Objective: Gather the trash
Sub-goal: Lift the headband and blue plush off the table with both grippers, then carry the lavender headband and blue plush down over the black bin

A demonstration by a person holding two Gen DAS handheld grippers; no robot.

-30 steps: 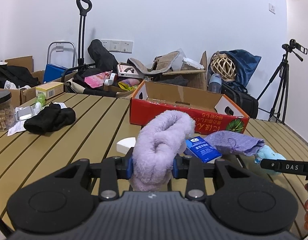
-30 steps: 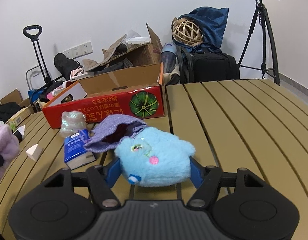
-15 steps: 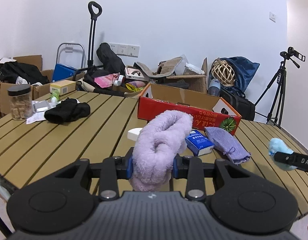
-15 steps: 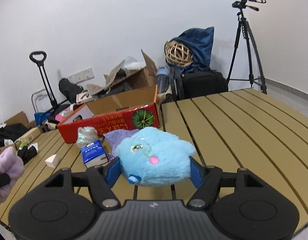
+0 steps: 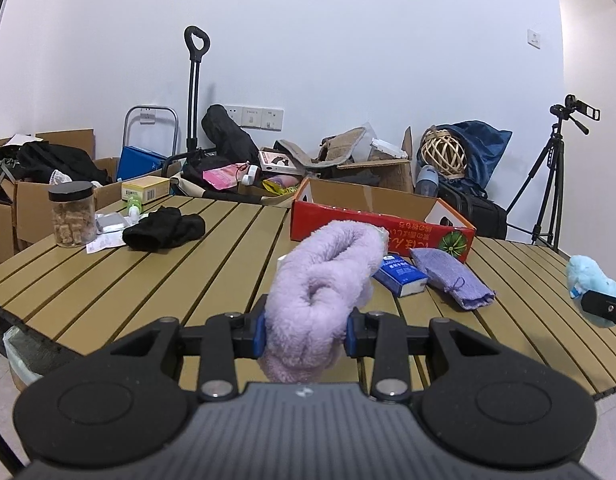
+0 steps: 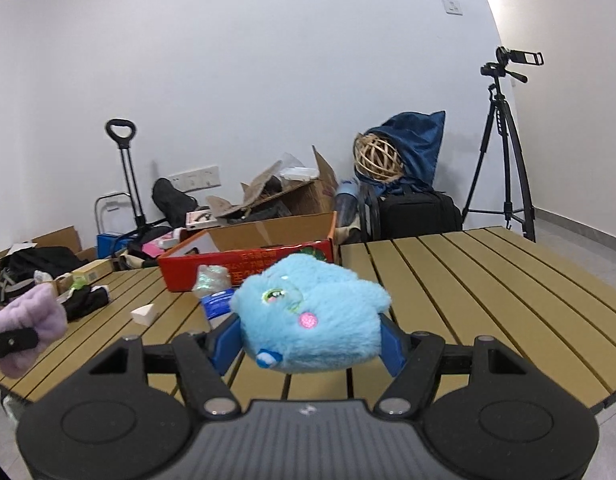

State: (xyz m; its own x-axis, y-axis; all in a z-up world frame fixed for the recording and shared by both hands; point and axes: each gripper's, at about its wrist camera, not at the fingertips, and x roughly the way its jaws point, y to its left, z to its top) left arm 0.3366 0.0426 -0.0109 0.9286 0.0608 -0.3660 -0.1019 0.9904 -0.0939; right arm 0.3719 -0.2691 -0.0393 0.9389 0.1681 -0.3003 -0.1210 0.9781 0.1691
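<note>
My left gripper (image 5: 304,332) is shut on a fluffy lilac sock (image 5: 324,280), held above the near edge of the slatted wooden table (image 5: 148,280). It also shows at the left of the right wrist view (image 6: 32,316). My right gripper (image 6: 310,340) is shut on a light blue plush toy (image 6: 312,316), held above the table's near edge; the toy also shows at the right of the left wrist view (image 5: 592,284). An open red cardboard box (image 5: 380,216) stands mid-table.
On the table lie a blue packet (image 5: 402,276), a purple cloth (image 5: 452,276), a black garment (image 5: 164,232), a jar (image 5: 73,216), a white wedge (image 6: 145,314) and a crumpled wrapper (image 6: 212,278). A bin with a liner (image 5: 20,352) sits below left. Clutter and a tripod (image 6: 504,152) stand behind.
Both grippers have pulled back and risen from the table with their items still held. The purple cloth that lay against the blue toy stays on the table.
</note>
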